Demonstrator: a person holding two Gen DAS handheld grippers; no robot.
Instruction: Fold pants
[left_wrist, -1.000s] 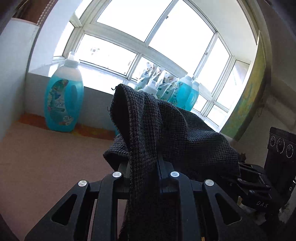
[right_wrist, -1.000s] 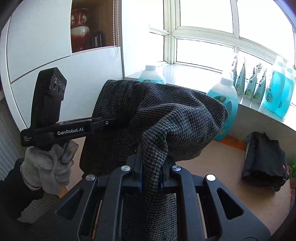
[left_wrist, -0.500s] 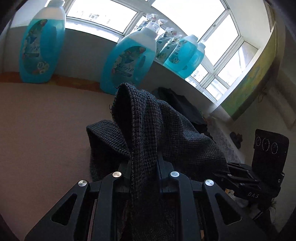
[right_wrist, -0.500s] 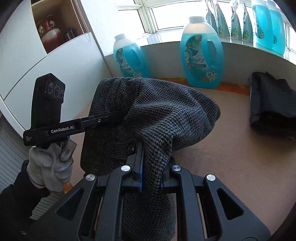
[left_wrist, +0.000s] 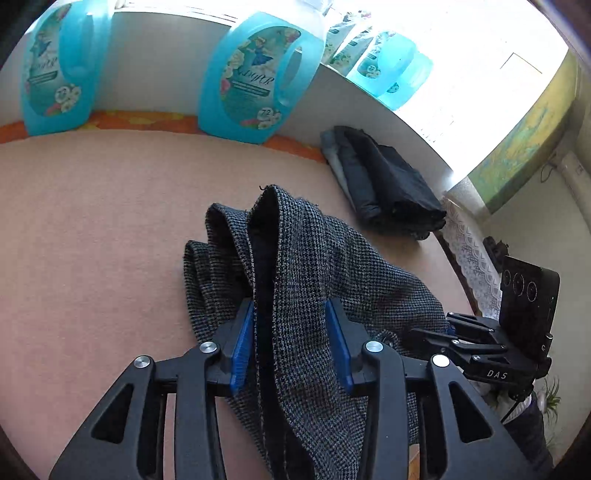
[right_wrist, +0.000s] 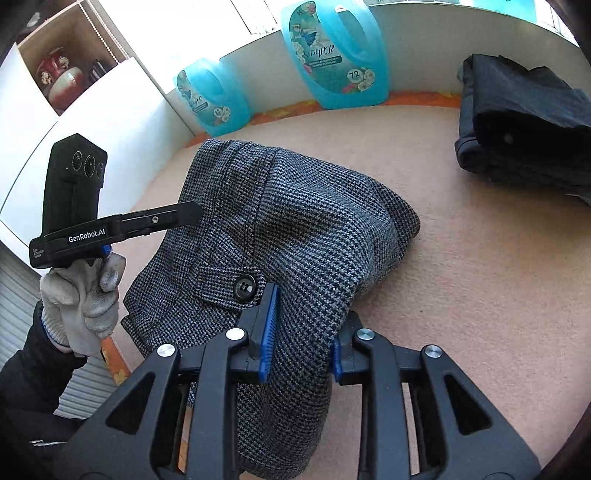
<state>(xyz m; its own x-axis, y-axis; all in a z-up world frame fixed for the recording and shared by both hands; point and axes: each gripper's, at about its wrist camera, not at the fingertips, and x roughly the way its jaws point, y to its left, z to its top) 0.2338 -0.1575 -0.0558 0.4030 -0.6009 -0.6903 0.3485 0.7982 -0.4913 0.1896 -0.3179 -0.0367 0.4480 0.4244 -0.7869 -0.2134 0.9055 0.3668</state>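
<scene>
The grey houndstooth pants (left_wrist: 332, 280) lie in a rumpled heap on the pinkish-tan bench (left_wrist: 92, 229), a raised fold of the cloth standing up between the fingers of each tool. The left tongs (left_wrist: 290, 332) are opening: their blue pads (left_wrist: 242, 347) stand a little off the fabric on both sides, so the cloth sits between them without being pinched. The right tongs (right_wrist: 303, 332) are opening as well, with the fold bulging between their blue pads (right_wrist: 267, 332) and a dark gap showing at the right pad. A black button (right_wrist: 244, 286) on a tab of the pants lies just beside the right tool's left finger.

From the right wrist view, a gloved hand (right_wrist: 83, 295) in a white knit glove grips the handle of the left tool, whose black finger reaches to the left edge of the heap. A folded stack of dark garments (right_wrist: 524, 122) rests on the bench well apart from the pants, near the back wall. Two large blue detergent bottles (left_wrist: 258, 74) stand on the bench against that wall, and more blue bottles (left_wrist: 391, 70) stand on the windowsill above
</scene>
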